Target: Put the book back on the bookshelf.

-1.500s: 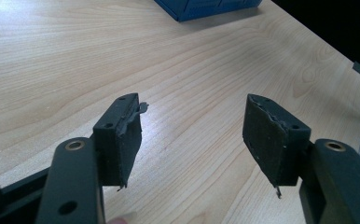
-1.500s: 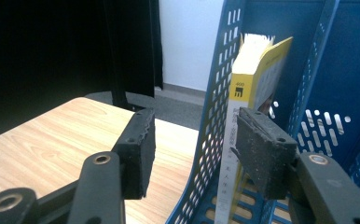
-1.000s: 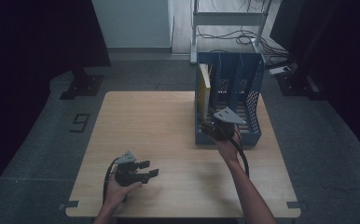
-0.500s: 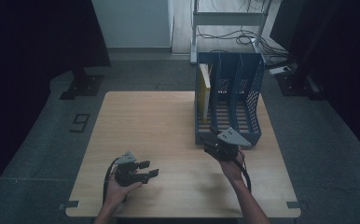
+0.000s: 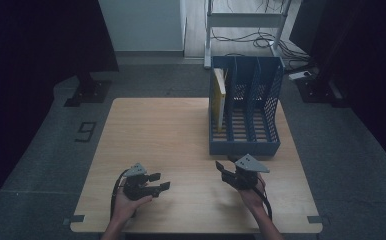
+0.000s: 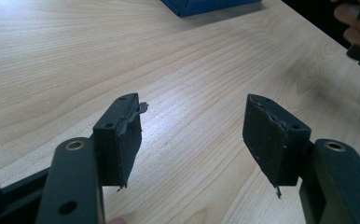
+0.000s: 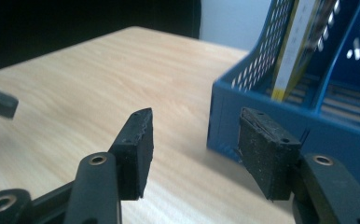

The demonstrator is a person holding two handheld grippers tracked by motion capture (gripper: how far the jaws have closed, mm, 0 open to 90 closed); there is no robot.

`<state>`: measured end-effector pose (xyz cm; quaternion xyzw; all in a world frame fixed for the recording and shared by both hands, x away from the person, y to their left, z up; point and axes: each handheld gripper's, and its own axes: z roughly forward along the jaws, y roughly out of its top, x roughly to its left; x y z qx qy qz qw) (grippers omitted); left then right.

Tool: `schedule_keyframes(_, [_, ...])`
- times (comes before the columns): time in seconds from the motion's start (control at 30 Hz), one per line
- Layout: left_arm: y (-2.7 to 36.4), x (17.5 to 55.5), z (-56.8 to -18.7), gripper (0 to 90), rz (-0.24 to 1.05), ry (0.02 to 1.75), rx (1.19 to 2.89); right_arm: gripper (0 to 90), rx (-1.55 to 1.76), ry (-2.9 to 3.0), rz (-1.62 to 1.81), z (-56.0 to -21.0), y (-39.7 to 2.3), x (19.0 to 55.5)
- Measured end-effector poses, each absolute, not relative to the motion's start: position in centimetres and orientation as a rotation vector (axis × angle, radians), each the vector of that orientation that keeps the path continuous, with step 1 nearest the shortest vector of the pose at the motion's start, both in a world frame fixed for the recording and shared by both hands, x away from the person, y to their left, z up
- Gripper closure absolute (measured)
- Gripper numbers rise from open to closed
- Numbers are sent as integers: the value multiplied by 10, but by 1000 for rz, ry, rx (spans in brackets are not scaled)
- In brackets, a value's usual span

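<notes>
Blue perforated plastic file rack (image 5: 246,112) with three slots stands on the light wooden table (image 5: 171,140), just ahead of the right gripper (image 7: 194,149), apart from its fingers. Yellow-and-white book (image 7: 294,51) upright in the rack's left slot; printing unreadable. Right gripper's fingers spread, nothing between. Left gripper (image 6: 192,135) spread too, empty, over bare wood. Floor marker "9" (image 5: 86,131) left of the table.
</notes>
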<state>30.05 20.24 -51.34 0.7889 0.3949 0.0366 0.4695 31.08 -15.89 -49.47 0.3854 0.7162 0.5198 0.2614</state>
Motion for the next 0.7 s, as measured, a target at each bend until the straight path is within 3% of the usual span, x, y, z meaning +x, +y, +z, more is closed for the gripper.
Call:
schedule_keyframes(0.43, [202,301,-516,368,91,975,1945,434,1124,2045,1334,-540,-158,305])
schedule_keyframes(0.7, [202,301,-517,368,94,980,1951,427,1164,2087,1268,-549,-154,309])
